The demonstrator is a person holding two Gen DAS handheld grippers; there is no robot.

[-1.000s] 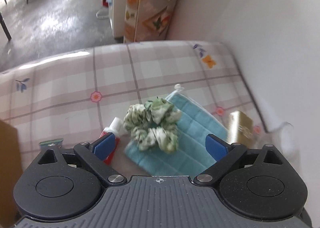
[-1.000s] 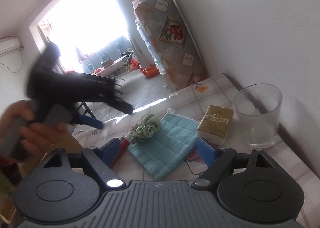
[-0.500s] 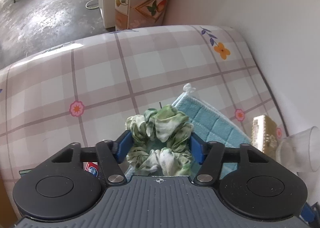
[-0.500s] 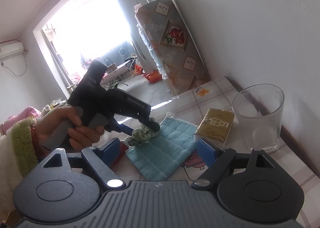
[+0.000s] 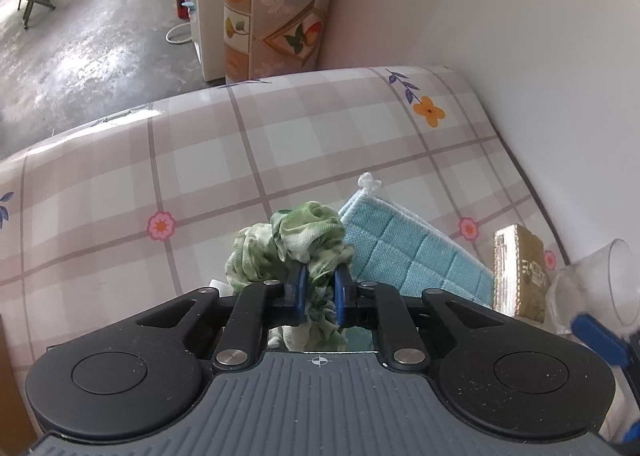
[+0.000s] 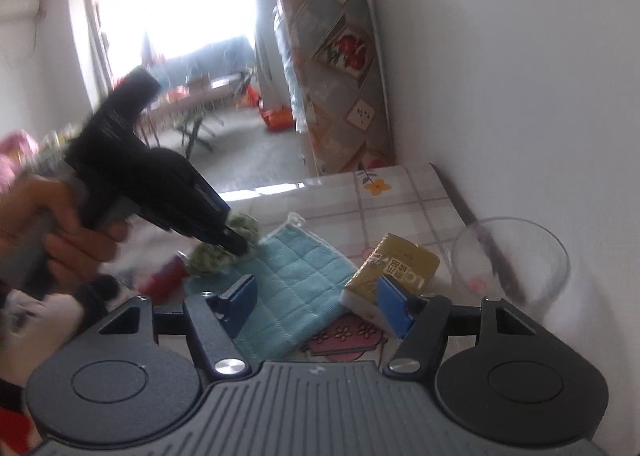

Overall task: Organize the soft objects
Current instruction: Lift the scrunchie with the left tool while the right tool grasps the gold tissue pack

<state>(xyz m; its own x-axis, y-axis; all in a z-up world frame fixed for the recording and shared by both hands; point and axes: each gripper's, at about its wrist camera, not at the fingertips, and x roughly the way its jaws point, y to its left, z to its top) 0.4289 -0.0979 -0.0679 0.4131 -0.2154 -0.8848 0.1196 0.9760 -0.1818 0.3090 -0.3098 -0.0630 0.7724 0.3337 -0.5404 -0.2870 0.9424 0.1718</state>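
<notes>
My left gripper (image 5: 318, 290) is shut on a green and white fabric scrunchie (image 5: 288, 244), which bulges out ahead of the blue pads. The scrunchie rests at the left edge of a light blue quilted cloth (image 5: 408, 252) on the checked tablecloth. In the right wrist view the left gripper (image 6: 236, 244) pinches the scrunchie (image 6: 244, 224) at the cloth's (image 6: 296, 280) far left corner. My right gripper (image 6: 316, 296) is open and empty, hovering over the near part of the cloth.
A gold tissue pack (image 6: 394, 268) lies right of the cloth, and a clear glass (image 6: 512, 260) stands beside it by the wall. A red and white tube (image 6: 168, 276) lies left of the cloth. The table (image 5: 200, 168) ends at the far edge above the floor.
My left gripper's jaws closed around the scrunchie, from wide open a second ago to pinching it now. My right gripper moved nearer and lower over the cloth.
</notes>
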